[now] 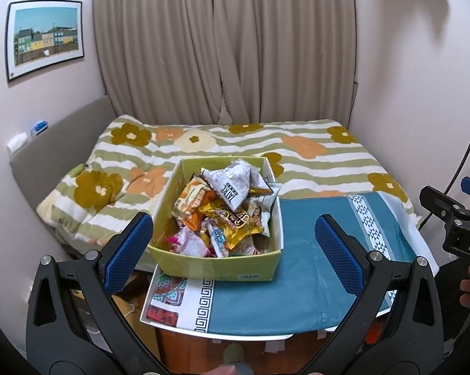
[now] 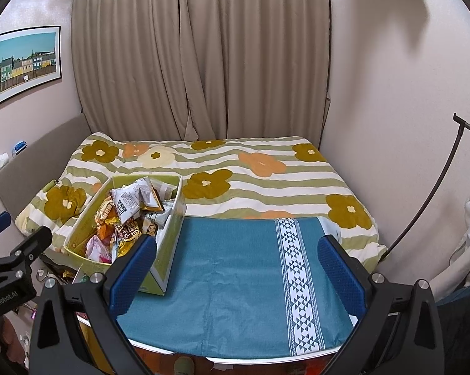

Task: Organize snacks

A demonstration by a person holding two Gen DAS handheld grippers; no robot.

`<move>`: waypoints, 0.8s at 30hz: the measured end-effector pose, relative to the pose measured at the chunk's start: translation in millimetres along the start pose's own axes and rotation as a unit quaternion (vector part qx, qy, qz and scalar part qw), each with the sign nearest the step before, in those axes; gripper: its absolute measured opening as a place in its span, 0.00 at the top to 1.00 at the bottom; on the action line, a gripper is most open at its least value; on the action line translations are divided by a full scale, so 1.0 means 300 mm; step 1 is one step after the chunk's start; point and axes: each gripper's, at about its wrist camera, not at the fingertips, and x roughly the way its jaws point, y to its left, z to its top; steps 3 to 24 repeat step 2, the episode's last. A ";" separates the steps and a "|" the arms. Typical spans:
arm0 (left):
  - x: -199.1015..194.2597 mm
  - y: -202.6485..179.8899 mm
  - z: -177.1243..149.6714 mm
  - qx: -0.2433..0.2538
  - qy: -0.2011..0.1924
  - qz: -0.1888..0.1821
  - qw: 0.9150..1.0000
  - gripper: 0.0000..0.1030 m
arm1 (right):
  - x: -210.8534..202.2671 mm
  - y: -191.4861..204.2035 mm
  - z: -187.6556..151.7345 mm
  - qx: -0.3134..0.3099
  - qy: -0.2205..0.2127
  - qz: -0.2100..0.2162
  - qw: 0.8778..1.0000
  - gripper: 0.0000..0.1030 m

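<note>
Teal-clothed tabletop (image 2: pixel 235 275) beside bed: snack packets (image 1: pixel 222 212) heaped in green carton (image 1: pixel 216 265), keeping them contained; left tool (image 1: pixel 235 247) and right tool (image 2: pixel 238 268) both spread apart, empty.

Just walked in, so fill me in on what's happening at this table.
A person holds a hand-held gripper in each hand. The left hand-held gripper and right hand-held gripper are both open, holding nothing. A yellow-green box heaped with snack packets sits at the left of the teal cloth, whose other part lies bare.
</note>
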 end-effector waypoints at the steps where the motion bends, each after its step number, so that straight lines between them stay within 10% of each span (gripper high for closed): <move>1: 0.006 0.008 -0.002 -0.002 0.000 -0.003 1.000 0.00 | 0.003 0.005 0.000 -0.001 0.001 -0.001 1.000 0.01; 24: 0.011 0.014 -0.001 -0.003 0.002 -0.006 1.000 0.00 | 0.008 0.011 0.000 0.000 0.003 -0.001 1.000 0.01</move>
